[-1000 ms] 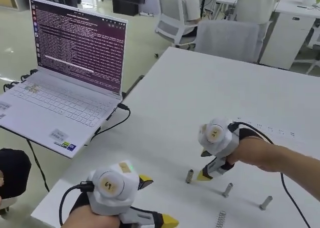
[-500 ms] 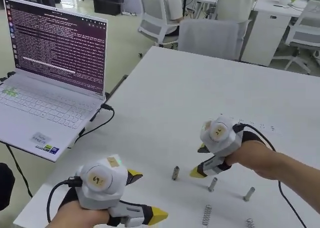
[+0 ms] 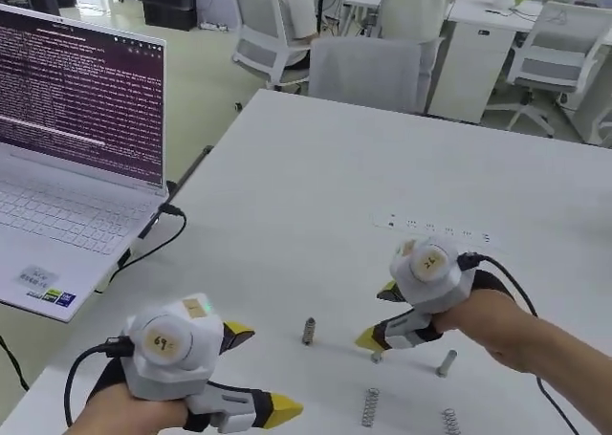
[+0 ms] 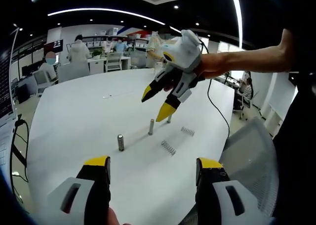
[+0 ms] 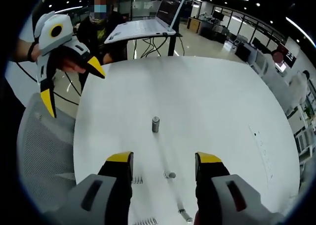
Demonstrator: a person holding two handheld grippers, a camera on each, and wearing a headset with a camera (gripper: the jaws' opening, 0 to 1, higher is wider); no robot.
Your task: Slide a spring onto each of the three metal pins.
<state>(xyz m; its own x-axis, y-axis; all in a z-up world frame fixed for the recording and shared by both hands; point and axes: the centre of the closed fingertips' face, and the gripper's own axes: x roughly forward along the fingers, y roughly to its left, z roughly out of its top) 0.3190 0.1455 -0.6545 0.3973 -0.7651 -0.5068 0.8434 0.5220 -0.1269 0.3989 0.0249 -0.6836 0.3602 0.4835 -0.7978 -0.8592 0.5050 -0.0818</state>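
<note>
Three short metal pins stand on the white table (image 3: 335, 167). The left pin (image 3: 308, 331) (image 4: 120, 142) (image 5: 155, 124) wears a spring. The middle pin (image 3: 377, 357) (image 4: 151, 126) (image 5: 170, 175) and the right pin (image 3: 446, 362) are bare. Two loose springs (image 3: 369, 406) (image 3: 449, 421) lie nearer me, also seen as springs (image 4: 168, 147) (image 4: 187, 131). My right gripper (image 3: 378, 314) (image 5: 164, 157) hovers open and empty just above the middle pin. My left gripper (image 3: 260, 371) (image 4: 153, 161) is open and empty near the front edge, left of the pins.
An open laptop (image 3: 76, 167) with its cable sits on a stand to the left of the table. A grey chair (image 3: 368, 72) stands at the far edge, with people and desks beyond. The table's front-left edge is close to my left hand.
The head camera has panned right and down, bringing the second loose spring into view. My right gripper has drifted from beside the sprung pin to over the middle pin. Both grippers stay open.
</note>
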